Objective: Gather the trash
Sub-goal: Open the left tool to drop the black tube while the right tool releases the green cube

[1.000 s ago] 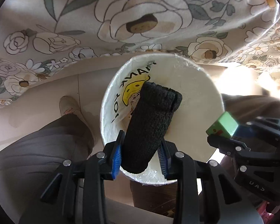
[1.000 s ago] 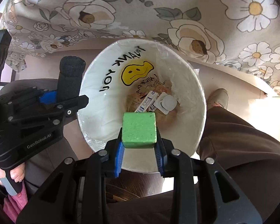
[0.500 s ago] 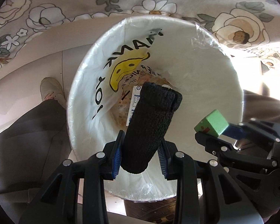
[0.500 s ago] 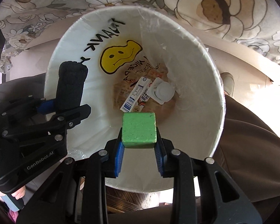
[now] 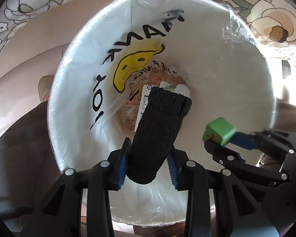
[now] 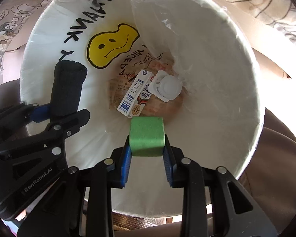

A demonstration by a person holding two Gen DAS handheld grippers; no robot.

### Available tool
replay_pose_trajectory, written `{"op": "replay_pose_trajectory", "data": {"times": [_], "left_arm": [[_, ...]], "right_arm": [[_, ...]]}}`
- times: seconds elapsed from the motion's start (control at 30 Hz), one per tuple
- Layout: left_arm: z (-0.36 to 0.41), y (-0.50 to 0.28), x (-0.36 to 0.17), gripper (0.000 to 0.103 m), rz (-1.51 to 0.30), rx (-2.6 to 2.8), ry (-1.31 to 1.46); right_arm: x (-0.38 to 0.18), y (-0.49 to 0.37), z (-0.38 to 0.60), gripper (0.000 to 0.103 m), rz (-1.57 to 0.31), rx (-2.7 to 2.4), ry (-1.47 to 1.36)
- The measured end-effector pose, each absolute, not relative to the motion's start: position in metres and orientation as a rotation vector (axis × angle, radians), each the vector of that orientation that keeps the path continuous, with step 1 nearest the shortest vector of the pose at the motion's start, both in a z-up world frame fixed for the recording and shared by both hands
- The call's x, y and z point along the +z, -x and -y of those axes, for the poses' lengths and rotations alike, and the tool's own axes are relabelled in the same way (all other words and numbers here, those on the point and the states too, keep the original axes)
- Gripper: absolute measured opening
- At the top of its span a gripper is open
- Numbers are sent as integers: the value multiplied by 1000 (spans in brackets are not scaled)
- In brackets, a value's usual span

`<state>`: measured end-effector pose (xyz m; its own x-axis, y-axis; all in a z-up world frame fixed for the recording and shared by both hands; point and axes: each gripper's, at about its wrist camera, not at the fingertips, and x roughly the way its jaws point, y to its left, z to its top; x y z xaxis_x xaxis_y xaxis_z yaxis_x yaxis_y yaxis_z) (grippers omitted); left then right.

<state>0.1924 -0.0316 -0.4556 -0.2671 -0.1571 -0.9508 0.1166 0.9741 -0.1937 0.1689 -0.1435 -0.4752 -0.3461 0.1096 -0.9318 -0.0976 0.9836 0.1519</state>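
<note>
The left claw (image 5: 148, 165) is clamped on a black sock (image 5: 157, 134). The sock sticks up between the two blue pads (image 5: 122, 169) and leans a little to the right. In the right wrist view the same sock (image 6: 68, 88) stands up at the left side, over the inside wall of the bin.

The right claw (image 6: 147, 160) is clamped on a green block (image 6: 147, 136). The pads touch the block on both sides. In the left wrist view the block (image 5: 219, 131) shows at the right, at the tip of the other claw.

Both claws hang over the open top of a white bin (image 6: 217, 79). The bin has a thin plastic bag (image 6: 157, 6) inside it. The bag has a yellow smiley face (image 6: 111, 45) and black letters on it.

Down at the bottom of the bin lies some trash. There is a small milk carton (image 6: 136, 93) lying on its side. Just beside it, touching it, is a white cup with a round lid (image 6: 168, 87). Under them is a brown paper wrapper (image 6: 118, 86) with print on it.

A cloth with flowers (image 5: 270, 25) hangs behind the bin. A person's leg in brown trousers (image 6: 282, 158) is near the bin on the right.
</note>
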Motion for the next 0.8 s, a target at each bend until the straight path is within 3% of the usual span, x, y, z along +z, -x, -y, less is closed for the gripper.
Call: {"op": "replay_pose_trajectory", "data": {"times": [0.13, 0.37, 0.5, 0.8], "left_arm": [[35, -192, -457, 43, -1830, -251, 11], [32, -194, -454, 46, -1820, -245, 32], [24, -193, -440, 57, -1783, -220, 23], [24, -179, -381, 70, -1616, -228, -91]], "right_arm": [[-480, -170, 147, 38, -1934, 158, 3], [-471, -172, 148, 38, -1908, 160, -4], [-457, -171, 151, 38, -1870, 174, -12], [-400, -164, 151, 39, -1768, 229, -25]]}}
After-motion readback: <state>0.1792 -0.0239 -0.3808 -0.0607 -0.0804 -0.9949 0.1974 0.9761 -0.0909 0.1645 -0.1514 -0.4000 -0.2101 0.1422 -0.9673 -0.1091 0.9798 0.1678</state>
